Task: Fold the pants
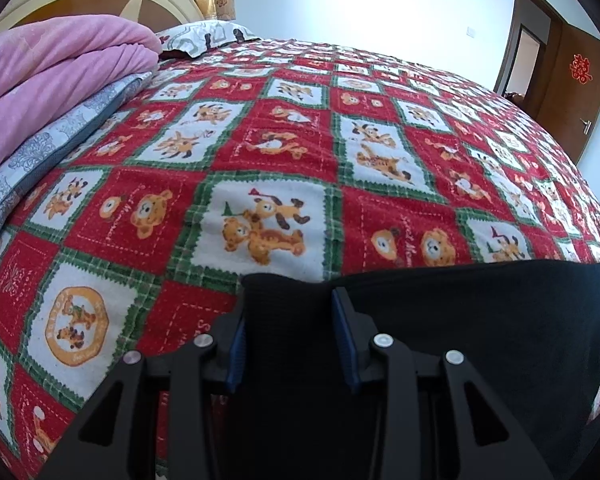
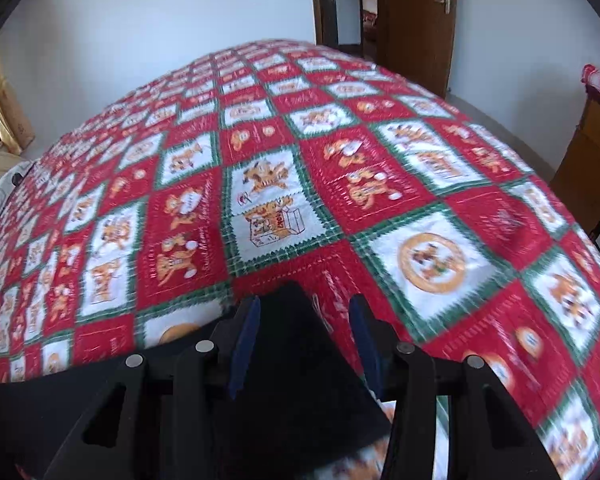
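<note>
Black pants [image 1: 460, 320] lie on the red, white and green cartoon bedspread [image 1: 260, 140] at the near edge of the left wrist view. My left gripper [image 1: 290, 300] is shut on a ribbed bunch of that black cloth, which fills the gap between its blue pads [image 1: 238, 344]. In the blurred right wrist view, my right gripper [image 2: 304, 308] is shut on a pointed corner of the pants [image 2: 292, 380], held above the bedspread [image 2: 420, 184]. More black cloth [image 2: 40, 420] trails off to the lower left there.
A folded pink blanket [image 1: 52, 72] on a grey patterned quilt [image 1: 60, 140] sits at the bed's left, with a pillow [image 1: 204, 36] by the headboard. A brown door [image 1: 560, 80] stands beyond the far right. Wooden furniture [image 2: 588, 152] stands beside the bed.
</note>
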`<state>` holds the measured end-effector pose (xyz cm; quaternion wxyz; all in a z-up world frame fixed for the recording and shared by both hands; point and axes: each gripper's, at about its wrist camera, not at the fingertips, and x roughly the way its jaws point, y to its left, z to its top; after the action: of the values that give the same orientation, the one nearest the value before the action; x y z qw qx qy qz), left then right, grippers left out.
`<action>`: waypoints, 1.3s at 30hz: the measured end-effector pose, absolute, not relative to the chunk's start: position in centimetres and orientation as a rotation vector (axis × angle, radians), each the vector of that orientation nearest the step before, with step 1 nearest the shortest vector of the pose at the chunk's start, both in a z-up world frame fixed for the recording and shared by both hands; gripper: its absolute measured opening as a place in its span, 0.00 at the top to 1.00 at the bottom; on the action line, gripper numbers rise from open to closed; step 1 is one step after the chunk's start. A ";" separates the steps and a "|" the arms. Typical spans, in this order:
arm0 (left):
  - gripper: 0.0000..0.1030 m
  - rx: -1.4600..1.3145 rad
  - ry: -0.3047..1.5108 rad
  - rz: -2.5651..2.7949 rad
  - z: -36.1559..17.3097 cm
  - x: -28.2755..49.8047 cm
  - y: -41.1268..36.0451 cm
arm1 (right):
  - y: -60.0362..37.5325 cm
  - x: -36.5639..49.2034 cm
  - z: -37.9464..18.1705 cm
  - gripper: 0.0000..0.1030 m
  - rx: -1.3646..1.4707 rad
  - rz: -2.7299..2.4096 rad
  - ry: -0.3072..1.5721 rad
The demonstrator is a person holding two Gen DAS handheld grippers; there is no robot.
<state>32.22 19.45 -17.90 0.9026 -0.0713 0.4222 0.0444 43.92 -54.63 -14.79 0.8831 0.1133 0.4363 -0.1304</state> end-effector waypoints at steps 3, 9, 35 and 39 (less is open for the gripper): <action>0.60 -0.155 0.872 0.087 -18.0 32.2 19.4 | -55.0 45.8 -16.5 0.53 0.235 -0.259 0.949; 0.61 -0.179 0.864 0.074 -18.2 32.3 19.7 | -55.0 47.5 -18.1 0.83 0.213 -0.207 0.998; 0.88 -0.378 0.551 -0.149 -9.8 24.1 21.2 | -52.6 26.6 -4.0 0.93 0.222 -0.059 0.543; 0.88 -0.395 0.515 -0.180 -10.1 21.5 21.4 | -53.6 22.8 -5.2 0.93 0.258 -0.060 0.532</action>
<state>21.46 21.44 -10.09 0.9438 -0.1937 0.2529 -0.0882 22.80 -53.60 -5.18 0.9561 0.1273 0.2622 -0.0294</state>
